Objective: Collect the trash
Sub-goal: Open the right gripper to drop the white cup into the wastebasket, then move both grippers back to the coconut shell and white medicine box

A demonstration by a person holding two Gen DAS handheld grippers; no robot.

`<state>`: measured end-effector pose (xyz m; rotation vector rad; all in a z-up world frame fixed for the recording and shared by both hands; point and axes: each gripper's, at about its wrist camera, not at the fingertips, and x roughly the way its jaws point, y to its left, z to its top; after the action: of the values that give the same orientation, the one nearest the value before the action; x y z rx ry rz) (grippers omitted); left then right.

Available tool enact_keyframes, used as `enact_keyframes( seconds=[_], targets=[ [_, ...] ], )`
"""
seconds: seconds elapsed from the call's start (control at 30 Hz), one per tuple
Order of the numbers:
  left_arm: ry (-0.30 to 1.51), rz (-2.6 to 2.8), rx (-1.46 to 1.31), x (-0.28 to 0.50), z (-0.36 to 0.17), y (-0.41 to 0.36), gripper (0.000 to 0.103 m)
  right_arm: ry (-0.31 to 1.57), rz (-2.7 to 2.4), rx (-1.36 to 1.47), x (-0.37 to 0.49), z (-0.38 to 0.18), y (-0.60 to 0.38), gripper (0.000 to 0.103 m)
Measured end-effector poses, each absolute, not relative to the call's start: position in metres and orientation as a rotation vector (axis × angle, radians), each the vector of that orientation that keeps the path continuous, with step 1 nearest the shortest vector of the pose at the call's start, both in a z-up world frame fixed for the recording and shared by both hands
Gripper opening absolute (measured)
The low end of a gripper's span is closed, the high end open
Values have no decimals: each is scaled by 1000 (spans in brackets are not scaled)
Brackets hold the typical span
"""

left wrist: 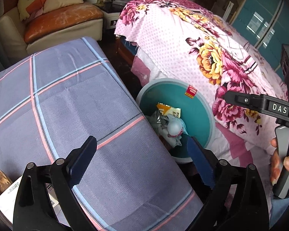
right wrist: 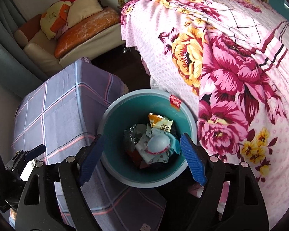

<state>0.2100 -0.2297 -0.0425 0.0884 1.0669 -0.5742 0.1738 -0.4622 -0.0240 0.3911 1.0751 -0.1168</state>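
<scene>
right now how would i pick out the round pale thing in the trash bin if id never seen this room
Find the teal bin standing between the plaid-covered table and the floral bedspread. On top of the crumpled wrappers inside lies a pale blue dome-shaped piece with a red rim. It is the only smooth, rounded item there, unlike the flat orange-and-white packet behind it.

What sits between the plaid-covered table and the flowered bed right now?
The teal trash bin, holding wrappers and a pale round cup. The right wrist view shows it best, below the open right claw; nothing is between that claw's pads.
</scene>
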Motion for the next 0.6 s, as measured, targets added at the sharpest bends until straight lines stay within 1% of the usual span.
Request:
enact_keyframes(
  seconds=[0.27,0.6],
  targets=[
    [1041,-525,67,194,-27,-187,95,1089,-63,355,166,-10,-423,82],
    [1012,-417,48,170,-13,-106,95,1105,62,243,158,8,-352,82]
  ],
)
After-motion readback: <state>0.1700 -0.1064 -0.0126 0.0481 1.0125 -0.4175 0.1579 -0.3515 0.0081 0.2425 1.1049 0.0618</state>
